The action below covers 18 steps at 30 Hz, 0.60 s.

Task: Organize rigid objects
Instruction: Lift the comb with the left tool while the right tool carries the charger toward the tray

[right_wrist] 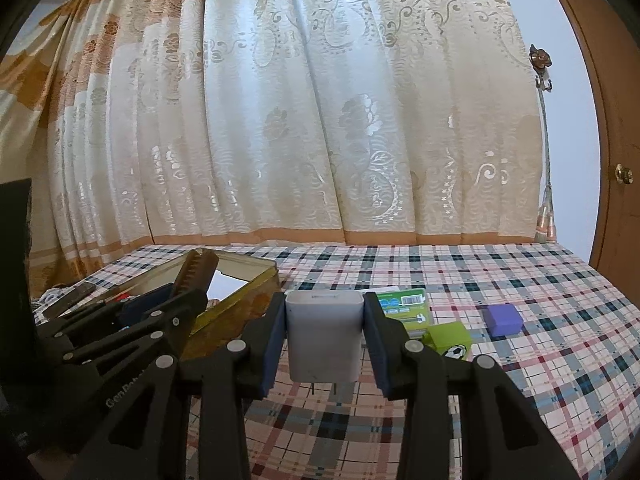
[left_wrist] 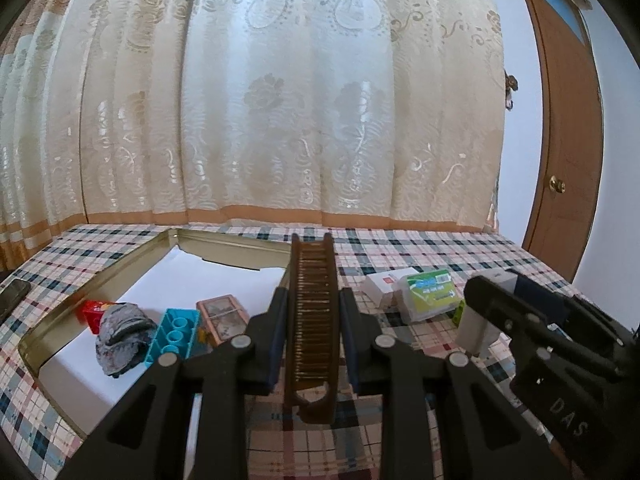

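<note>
Brown comb [left_wrist: 312, 320] upright, white charger [right_wrist: 324, 338] gripped

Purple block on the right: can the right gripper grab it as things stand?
Probably not yet: the right gripper is shut on the white charger. The purple block lies unobstructed on the tablecloth.

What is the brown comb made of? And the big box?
The comb looks like dark brown wood or plastic; its smooth, slightly glossy spine leaves that open. The box looks like metal tin: its thin golden walls shine and mirror things.
</note>
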Available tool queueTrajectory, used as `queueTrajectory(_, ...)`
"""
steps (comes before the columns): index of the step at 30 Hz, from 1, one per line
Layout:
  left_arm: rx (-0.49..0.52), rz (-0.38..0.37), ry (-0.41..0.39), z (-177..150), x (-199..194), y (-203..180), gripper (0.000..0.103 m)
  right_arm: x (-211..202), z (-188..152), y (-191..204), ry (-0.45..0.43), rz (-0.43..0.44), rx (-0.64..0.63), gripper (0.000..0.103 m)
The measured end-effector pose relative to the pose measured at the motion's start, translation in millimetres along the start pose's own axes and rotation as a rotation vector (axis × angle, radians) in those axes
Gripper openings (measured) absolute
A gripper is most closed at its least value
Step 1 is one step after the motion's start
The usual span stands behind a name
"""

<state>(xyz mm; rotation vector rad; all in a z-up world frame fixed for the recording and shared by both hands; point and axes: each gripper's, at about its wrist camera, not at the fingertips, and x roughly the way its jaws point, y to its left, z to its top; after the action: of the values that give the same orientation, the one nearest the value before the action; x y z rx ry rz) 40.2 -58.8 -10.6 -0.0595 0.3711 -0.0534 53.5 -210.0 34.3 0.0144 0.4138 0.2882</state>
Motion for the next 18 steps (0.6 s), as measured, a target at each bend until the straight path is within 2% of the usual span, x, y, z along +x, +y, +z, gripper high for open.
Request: queueTrajectory(18,-0.019,0.035,-0.023,-1.6,-11.9,19.2,0.024,6.2,-1.1,24.9,0.005,0.051,-0.024,0.041)
